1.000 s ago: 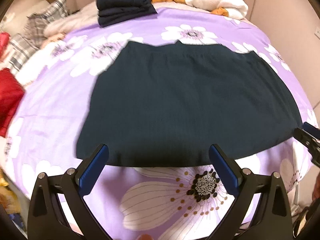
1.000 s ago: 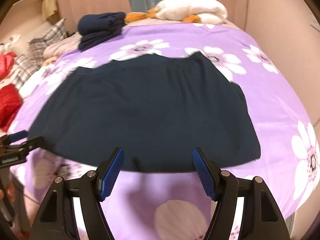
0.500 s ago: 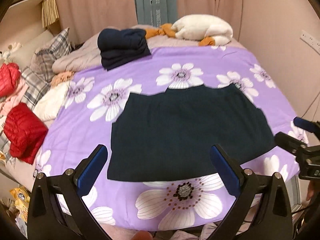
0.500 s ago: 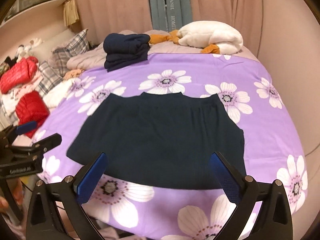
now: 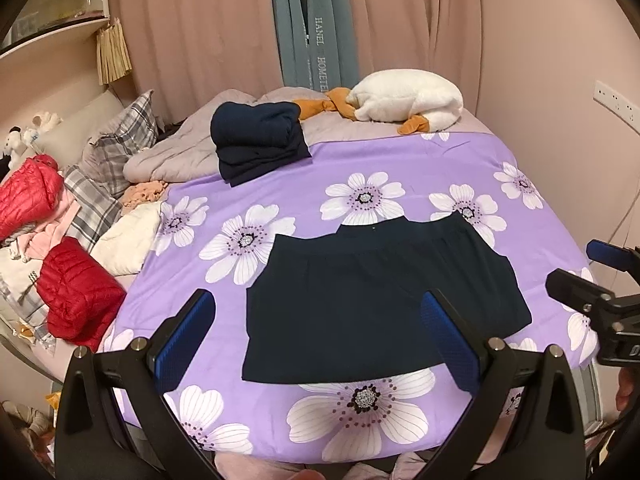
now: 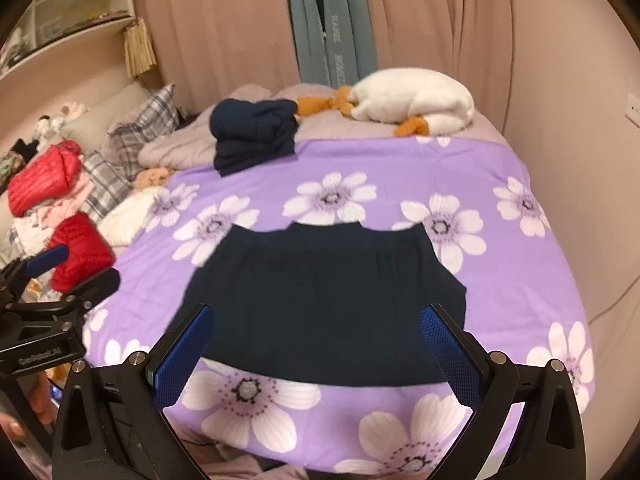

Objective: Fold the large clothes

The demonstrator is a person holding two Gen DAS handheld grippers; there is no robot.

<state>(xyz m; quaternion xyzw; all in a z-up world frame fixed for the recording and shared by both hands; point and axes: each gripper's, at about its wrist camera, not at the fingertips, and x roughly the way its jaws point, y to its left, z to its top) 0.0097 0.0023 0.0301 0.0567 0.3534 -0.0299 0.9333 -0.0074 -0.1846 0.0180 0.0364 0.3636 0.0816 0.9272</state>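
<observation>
Dark garment (image 5: 372, 300) lies flat on the bed (image 5: 304, 196). Left gripper (image 5: 320, 336) and right gripper (image 6: 316, 344) fingers spread, grasping nothing.

Both grippers pulled back & up from the flat dark navy folded garment (image 5: 372, 300) on the purple flower-print bedspread (image 5: 280, 188); garment now looks smaller, w/ curtains & wall in view. Left gripper (image 5: 318, 338) no longer at garment's near hem. Right gripper (image 6: 316, 346) jaws spread wider vs 1 s ago, nothing between them.
</observation>
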